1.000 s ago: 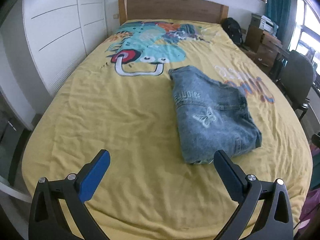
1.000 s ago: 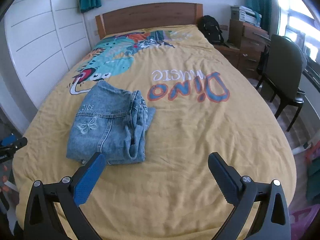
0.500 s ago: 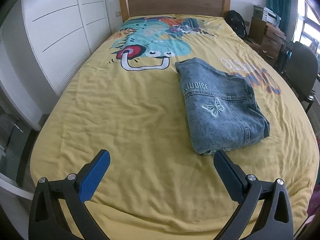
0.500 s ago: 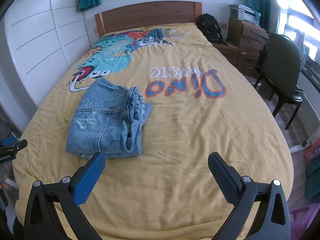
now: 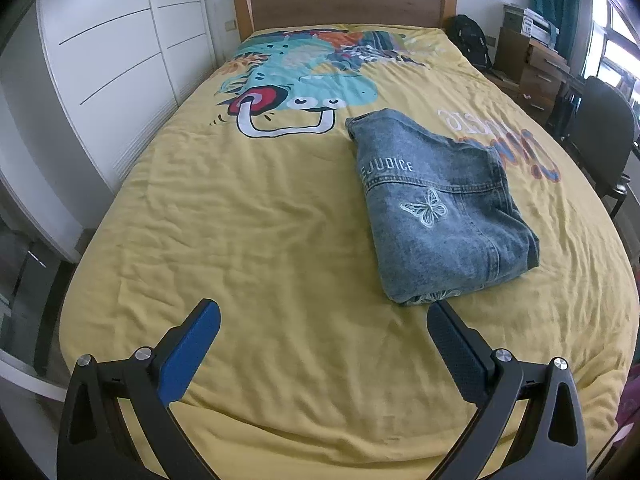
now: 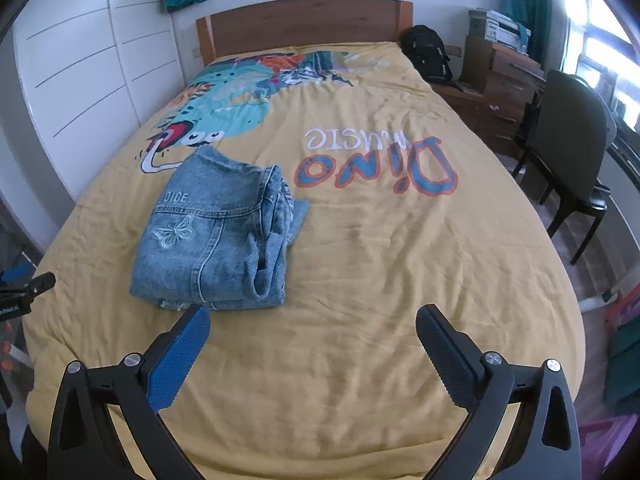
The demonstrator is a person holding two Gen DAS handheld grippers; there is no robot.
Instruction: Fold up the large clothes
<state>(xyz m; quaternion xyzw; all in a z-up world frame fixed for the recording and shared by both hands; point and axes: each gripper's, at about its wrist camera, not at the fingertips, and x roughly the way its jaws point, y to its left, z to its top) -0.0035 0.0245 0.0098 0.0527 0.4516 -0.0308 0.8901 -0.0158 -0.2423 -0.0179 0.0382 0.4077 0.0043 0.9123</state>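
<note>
A folded blue denim garment [image 5: 436, 208] with a white butterfly and lettering lies on the yellow bedspread [image 5: 248, 240], right of centre in the left wrist view. It lies left of centre in the right wrist view [image 6: 216, 236]. My left gripper [image 5: 324, 312] is open and empty, held above the foot of the bed, with its right finger just short of the denim's near edge. My right gripper [image 6: 312, 318] is open and empty, with its left finger near the denim's near edge.
A wooden headboard [image 5: 344, 2] stands at the far end. White wardrobe doors [image 5: 108, 64] run along the left. A dark chair [image 6: 572, 156], a wooden desk [image 6: 500, 80] and a black backpack [image 6: 428, 56] stand to the right of the bed.
Both grippers have stayed open and empty. Both views have shifted a little, the left one most, so the denim sits higher and further right in it.
</note>
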